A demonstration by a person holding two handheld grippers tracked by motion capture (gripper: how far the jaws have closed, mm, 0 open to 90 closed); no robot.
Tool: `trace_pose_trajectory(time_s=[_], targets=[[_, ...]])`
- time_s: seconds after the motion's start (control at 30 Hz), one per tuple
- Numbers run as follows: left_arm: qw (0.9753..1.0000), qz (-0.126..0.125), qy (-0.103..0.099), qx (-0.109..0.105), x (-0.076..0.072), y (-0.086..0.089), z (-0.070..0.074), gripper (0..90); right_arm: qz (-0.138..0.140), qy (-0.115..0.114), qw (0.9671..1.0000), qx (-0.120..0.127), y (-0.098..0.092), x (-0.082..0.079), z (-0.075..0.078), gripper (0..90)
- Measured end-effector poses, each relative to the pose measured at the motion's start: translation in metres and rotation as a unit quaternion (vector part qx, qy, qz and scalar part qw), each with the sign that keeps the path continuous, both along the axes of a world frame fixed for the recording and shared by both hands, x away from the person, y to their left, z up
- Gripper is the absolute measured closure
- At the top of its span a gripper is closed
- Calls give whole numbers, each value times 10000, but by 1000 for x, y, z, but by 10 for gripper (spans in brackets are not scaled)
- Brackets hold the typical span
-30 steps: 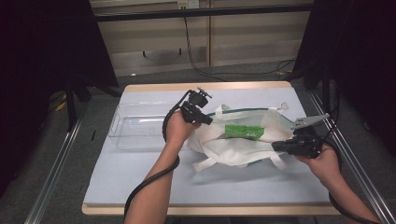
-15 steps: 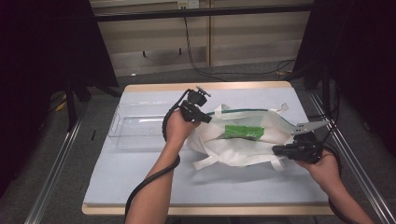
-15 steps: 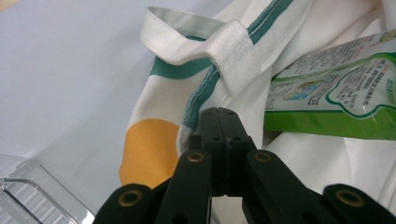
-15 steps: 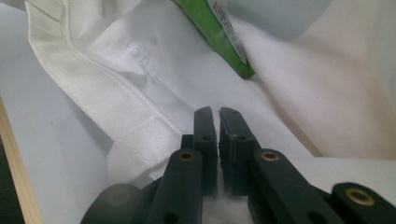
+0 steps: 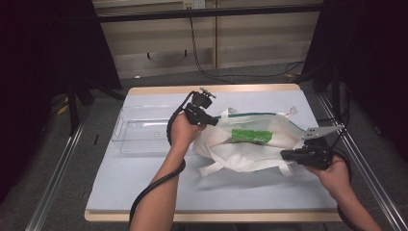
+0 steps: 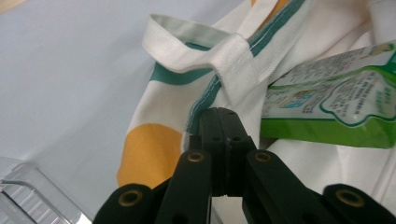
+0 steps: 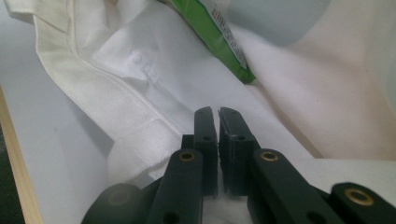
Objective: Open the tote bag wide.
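Inside the white bag [image 5: 250, 149], a green packet [image 5: 250, 136]; print unreadable.

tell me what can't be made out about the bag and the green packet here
- Green packet: high view too small to read its print; in the left gripper view the picture's edge cuts it off.
- Right gripper: whether cloth of the white bag sits between its near-closed jaws; they hide it.
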State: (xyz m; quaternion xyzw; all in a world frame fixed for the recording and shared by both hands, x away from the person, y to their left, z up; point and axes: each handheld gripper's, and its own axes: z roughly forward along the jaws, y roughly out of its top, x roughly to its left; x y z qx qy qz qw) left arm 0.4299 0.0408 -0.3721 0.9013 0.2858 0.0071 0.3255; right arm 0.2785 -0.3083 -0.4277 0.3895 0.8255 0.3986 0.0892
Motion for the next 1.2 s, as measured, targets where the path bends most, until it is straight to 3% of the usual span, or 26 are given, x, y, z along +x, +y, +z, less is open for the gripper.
trace_pose_trajectory(time_s=[0.13,0.33,0.4,0.47,0.6,1.2], targets=[[9999,-120,-30,-17,-7,-3,4,900,59,-9,10000,34,3,1,-1,855],[9990,-431,-8,126,-16,-18,6,900,29,-27,10000,35,2,0,1,855],[9989,-409,67,233,-14,-23,-1,900,51,-42,10000,47,2,0,2,854],[9990,-354,211,189,-11,-25,-9,900,49,-42,10000,43,2,0,2,855],[9987,-327,275,282,-9,-28,-17,900,74,-21,10000,49,3,-1,1,856],[9987,58,325,378,6,-27,-30,900,98,213,9997,-93,7,-6,-18,861]])
